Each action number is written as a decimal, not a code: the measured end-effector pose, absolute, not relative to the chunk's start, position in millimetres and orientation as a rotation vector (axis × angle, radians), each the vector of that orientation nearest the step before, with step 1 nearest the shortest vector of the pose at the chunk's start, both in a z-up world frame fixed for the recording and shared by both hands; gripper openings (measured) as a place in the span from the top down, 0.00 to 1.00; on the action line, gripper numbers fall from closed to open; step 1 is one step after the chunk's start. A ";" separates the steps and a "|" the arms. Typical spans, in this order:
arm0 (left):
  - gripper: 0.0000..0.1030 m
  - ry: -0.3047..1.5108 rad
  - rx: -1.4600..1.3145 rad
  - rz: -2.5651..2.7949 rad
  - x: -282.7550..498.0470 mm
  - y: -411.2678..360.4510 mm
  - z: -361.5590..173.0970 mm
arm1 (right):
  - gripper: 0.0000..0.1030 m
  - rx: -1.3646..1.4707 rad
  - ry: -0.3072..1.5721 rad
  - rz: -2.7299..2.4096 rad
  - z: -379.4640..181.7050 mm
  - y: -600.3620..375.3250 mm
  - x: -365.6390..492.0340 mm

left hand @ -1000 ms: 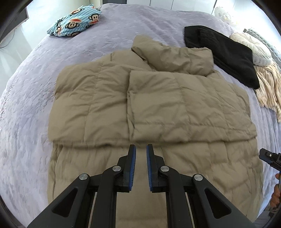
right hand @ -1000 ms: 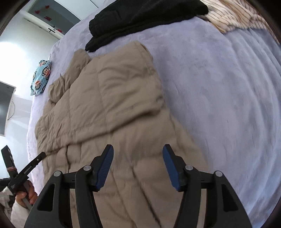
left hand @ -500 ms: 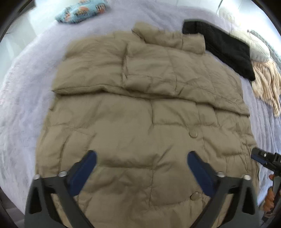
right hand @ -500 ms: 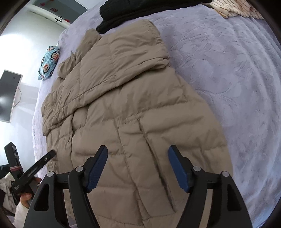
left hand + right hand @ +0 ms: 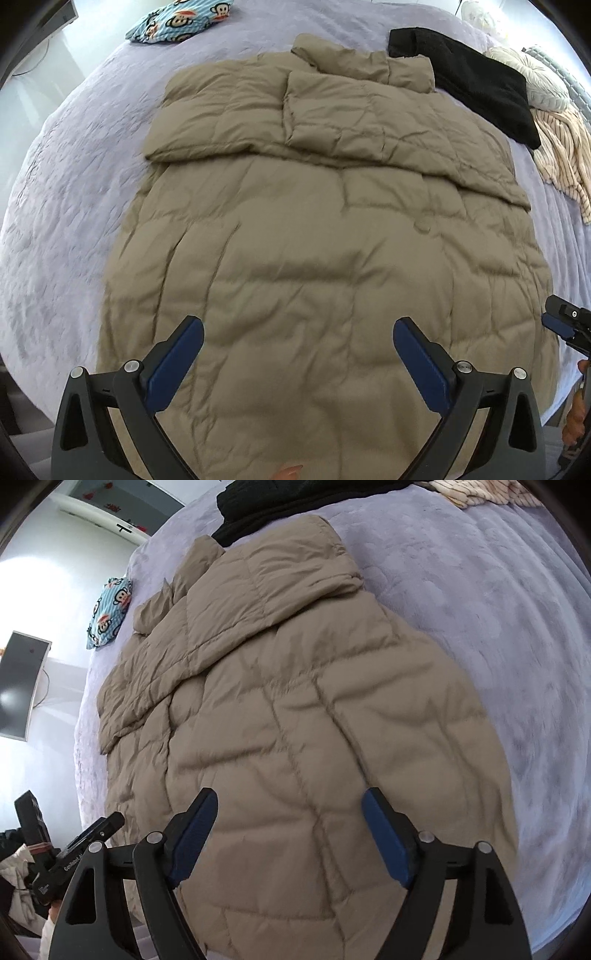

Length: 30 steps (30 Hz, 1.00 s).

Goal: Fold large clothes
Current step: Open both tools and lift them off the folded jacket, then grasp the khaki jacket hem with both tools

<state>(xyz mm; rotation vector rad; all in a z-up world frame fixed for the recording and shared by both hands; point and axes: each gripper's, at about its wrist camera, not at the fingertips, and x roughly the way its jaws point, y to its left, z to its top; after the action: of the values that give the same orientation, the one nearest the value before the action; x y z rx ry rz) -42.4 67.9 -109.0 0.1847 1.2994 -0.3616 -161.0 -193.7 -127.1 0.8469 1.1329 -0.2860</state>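
Note:
A large tan quilted puffer coat lies flat on the lavender bed, its sleeves folded across the upper body and its hood at the far end. It also shows in the right wrist view. My left gripper is wide open and empty above the coat's near hem. My right gripper is open and empty above the hem near the coat's right corner. The right gripper's tip shows at the right edge of the left wrist view; the left gripper shows at the lower left of the right wrist view.
A black garment lies by the coat's far right corner, with a striped cream cloth and a round cushion beside it. A blue monkey-print item lies at the far left. A monitor hangs on the left wall.
My left gripper opened wide from nearly shut and pulled back toward the coat's near hem. My right gripper also drew back toward the hem and stayed open.

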 end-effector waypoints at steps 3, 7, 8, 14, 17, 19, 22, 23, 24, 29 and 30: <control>0.00 1.324 0.166 -0.354 -53.0 83.9 -106.2 | 0.17 0.860 1.137 -0.292 -123.3 -182.9 -173.5; 0.00 1.345 0.161 -0.350 -64.5 101.4 -104.7 | 0.16 0.932 1.113 -0.323 -120.1 -172.1 -195.9; 0.00 1.349 0.165 -0.352 -67.7 105.8 -104.5 | 0.15 0.945 1.109 -0.332 -119.9 -169.0 -200.4; 0.00 1.370 0.189 -0.355 -82.9 124.6 -106.2 | 0.14 1.005 1.083 -0.404 -118.2 -151.8 -228.8; 0.00 1.372 0.198 -0.355 -88.0 133.3 -106.0 | 0.00 1.063 1.053 -0.458 -118.5 -147.3 -242.8; 0.00 1.374 0.202 -0.348 -91.1 140.9 -105.9 | 0.00 1.086 1.045 -0.482 -117.8 -146.4 -247.9; 0.00 1.380 0.192 -0.342 -92.2 155.8 -105.9 | 0.00 1.127 1.072 -0.498 -119.7 -144.2 -256.4; 0.00 1.383 0.189 -0.341 -93.0 160.2 -106.2 | 0.00 1.144 1.081 -0.503 -120.3 -144.5 -260.0; 0.00 1.388 0.180 -0.336 -93.7 167.0 -106.5 | 0.00 1.152 1.086 -0.506 -122.1 -143.1 -263.4; 0.00 1.436 0.055 -0.379 -98.1 200.5 -107.0 | 0.00 1.226 1.091 -0.535 -126.6 -148.4 -288.2; 0.00 1.442 0.015 -0.396 -99.6 208.3 -106.5 | 0.00 1.246 1.084 -0.540 -128.4 -149.4 -294.4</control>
<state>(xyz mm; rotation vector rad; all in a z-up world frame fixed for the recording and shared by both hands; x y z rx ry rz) -99.6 208.3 -106.5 0.0147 1.4418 -0.3961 -294.4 -149.4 -128.4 1.2458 1.0837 -0.5400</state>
